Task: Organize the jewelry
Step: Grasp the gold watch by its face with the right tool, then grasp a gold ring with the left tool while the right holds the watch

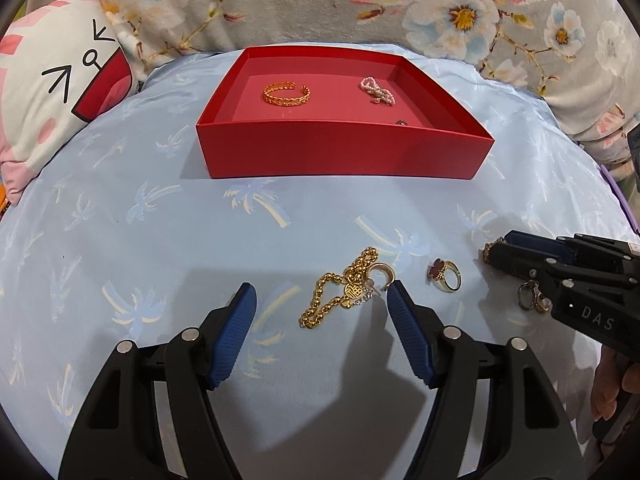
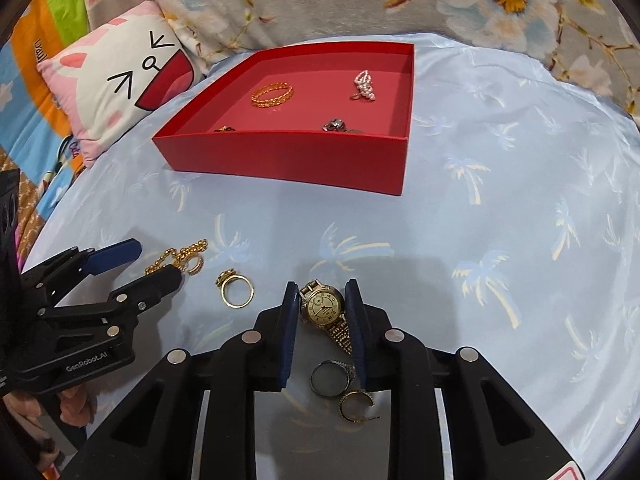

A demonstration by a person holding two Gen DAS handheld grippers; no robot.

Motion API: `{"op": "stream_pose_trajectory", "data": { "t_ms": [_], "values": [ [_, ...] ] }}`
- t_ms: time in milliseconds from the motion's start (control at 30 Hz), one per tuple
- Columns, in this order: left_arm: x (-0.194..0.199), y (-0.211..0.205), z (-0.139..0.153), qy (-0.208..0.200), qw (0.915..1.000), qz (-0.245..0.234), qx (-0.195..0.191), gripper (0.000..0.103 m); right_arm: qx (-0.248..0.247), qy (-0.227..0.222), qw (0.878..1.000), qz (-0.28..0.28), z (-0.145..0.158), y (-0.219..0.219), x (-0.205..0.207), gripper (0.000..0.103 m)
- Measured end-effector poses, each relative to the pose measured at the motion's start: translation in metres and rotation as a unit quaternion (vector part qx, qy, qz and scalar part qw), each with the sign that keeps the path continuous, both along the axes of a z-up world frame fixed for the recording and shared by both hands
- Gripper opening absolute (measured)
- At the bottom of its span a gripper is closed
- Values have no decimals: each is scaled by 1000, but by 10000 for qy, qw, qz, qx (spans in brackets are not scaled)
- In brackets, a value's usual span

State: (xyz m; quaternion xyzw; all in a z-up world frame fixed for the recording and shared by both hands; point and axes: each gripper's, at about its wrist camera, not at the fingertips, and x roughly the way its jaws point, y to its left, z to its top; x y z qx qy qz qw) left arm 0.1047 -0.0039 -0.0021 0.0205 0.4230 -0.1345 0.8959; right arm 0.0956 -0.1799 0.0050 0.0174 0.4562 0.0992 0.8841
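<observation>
A red box point(image 1: 344, 152) point(image 2: 288, 160) stands on the blue cloth and holds a gold bangle point(image 1: 286, 93) point(image 2: 272, 95), a pearl piece point(image 1: 378, 90) point(image 2: 363, 85) and small dark pieces point(image 2: 338, 125). My left gripper point(image 1: 322, 300) is open around a gold bead chain point(image 1: 340, 292) point(image 2: 176, 258) with a crescent earring point(image 1: 382, 274). A gold ring with a red stone point(image 1: 445, 275) point(image 2: 236, 289) lies to its right. My right gripper point(image 2: 323, 294) point(image 1: 496, 250) is shut on a gold watch point(image 2: 325, 306). A dark ring point(image 2: 329, 378) and a hoop earring point(image 2: 356, 406) lie between its fingers.
The blue palm-print cloth point(image 1: 120, 240) covers a rounded cushion. A cat-face pillow point(image 1: 60, 80) point(image 2: 120, 76) lies at the left. A floral blanket point(image 1: 480, 12) runs behind the box.
</observation>
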Motion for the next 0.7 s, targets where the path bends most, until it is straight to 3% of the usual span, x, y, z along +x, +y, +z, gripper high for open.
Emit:
{"op": "stream_pose_trajectory", "data": {
  "t_ms": [233, 333, 700],
  "values": [
    [0, 0, 0, 9, 10000, -5, -16, 65, -316, 28, 9993, 182, -4, 5, -1, 28],
    [-4, -3, 2, 25, 10000, -38, -82, 65, -472, -43, 9987, 210, -2, 8, -4, 24],
    [-14, -29, 16, -20, 9987, -403, -317, 65, -49, -232, 9992, -319, 18, -17, -13, 22]
  ]
}}
